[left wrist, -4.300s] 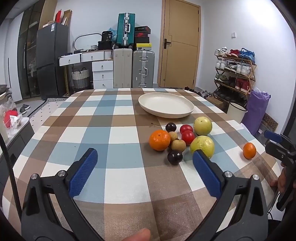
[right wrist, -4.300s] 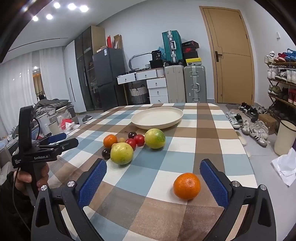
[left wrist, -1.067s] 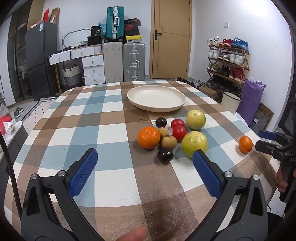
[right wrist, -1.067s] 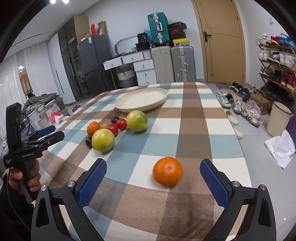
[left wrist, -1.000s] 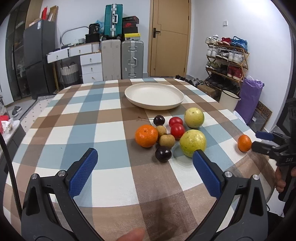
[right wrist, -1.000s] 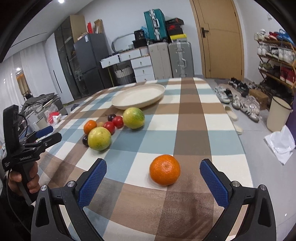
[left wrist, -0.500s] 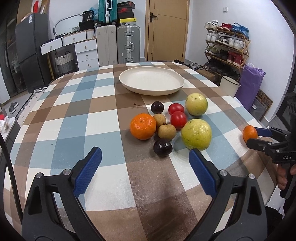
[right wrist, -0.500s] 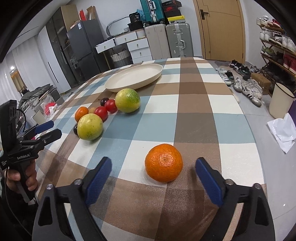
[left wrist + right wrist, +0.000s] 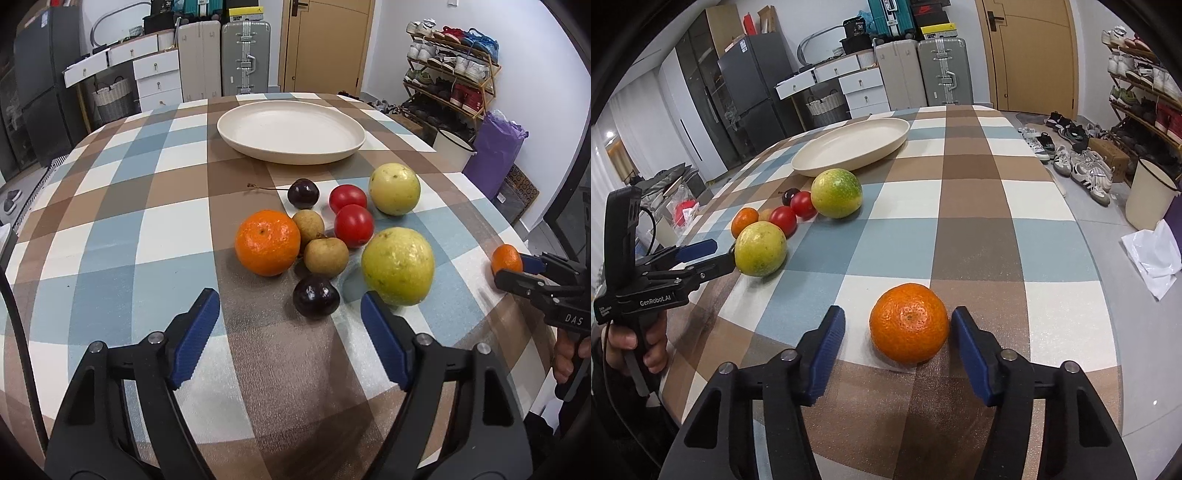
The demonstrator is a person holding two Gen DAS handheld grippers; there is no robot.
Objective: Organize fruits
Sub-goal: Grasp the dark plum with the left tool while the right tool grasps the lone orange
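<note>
A cream plate point(image 9: 291, 131) sits at the far side of the checked table, also in the right wrist view point(image 9: 849, 147). A cluster of fruit lies before it: an orange point(image 9: 267, 242), two red tomatoes point(image 9: 353, 226), two yellow-green guavas point(image 9: 398, 266), two dark plums point(image 9: 316, 296) and small brown fruits point(image 9: 325, 256). My left gripper point(image 9: 290, 332) is open just short of the near plum. A lone orange point(image 9: 909, 322) lies near the right table edge. My right gripper point(image 9: 897, 343) is open around it, right pad almost touching.
The table edge curves close on the right, with a shoe rack point(image 9: 450, 85), a white bin point(image 9: 1152, 195) and shoes on the floor beyond. Suitcases, drawers and a fridge point(image 9: 746, 96) stand behind the table.
Both grippers have moved forward and lower toward the fruit. Both have narrowed a little. The right one now straddles the lone orange; the left is near the dark plum.
</note>
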